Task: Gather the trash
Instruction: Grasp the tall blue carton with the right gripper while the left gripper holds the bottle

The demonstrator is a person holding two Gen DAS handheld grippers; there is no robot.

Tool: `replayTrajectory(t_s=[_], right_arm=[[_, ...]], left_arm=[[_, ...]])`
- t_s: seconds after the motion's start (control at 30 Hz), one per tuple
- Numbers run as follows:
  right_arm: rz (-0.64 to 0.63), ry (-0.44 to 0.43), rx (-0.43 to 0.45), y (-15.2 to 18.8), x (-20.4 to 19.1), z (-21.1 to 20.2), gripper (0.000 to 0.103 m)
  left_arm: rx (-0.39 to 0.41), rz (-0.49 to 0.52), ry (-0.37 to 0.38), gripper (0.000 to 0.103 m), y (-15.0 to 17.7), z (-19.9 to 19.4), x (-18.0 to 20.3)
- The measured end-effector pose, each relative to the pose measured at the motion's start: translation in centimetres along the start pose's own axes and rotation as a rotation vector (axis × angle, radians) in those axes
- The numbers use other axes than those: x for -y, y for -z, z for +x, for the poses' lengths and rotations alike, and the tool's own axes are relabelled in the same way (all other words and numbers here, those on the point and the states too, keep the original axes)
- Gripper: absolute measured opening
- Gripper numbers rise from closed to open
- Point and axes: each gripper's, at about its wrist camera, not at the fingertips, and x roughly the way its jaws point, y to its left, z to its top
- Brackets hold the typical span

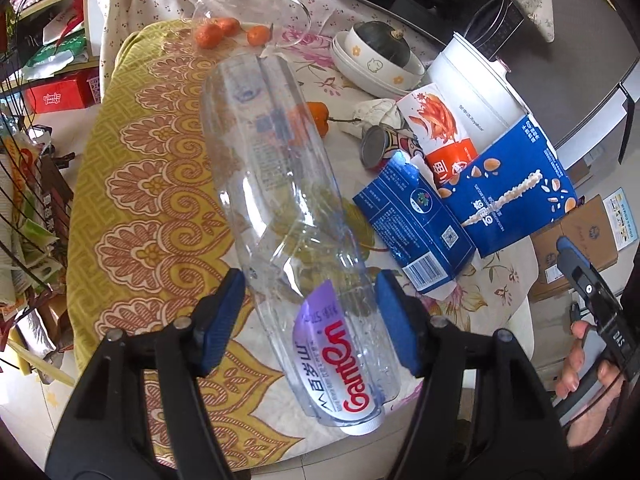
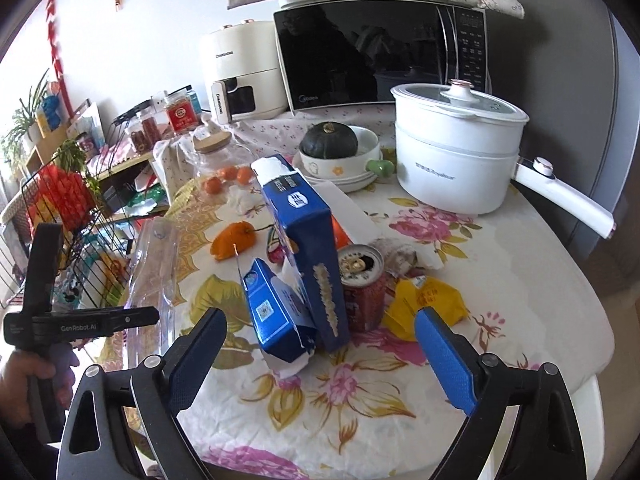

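My left gripper is shut on a clear empty plastic bottle with a purple and red label, held near its capped end above the table; the bottle also shows in the right wrist view. My right gripper is open and empty, just in front of two torn blue cartons and a red drink can. A yellow wrapper lies right of the can. The cartons, can and a crumpled tissue show in the left wrist view.
A white electric pot, a bowl with a dark squash, a glass jar, tangerines and an orange pepper stand on the floral tablecloth. A microwave is behind. A wire rack is at the left.
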Motion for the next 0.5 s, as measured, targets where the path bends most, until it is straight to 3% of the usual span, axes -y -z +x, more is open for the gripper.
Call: replayTrajectory(t_s=[0.3, 0.5], right_arm=[[-0.041, -0.022, 0.032, -0.8, -1.5, 2.8, 0.081], [-0.056, -0.037, 0.029, -0.6, -1.7, 3.7, 0.052]], left_arm=[[0.025, 0.024, 0.008, 0.068, 0.0, -1.0, -0.1], [0.032, 0.046, 0.007, 0.068, 0.0, -1.1, 0.7]])
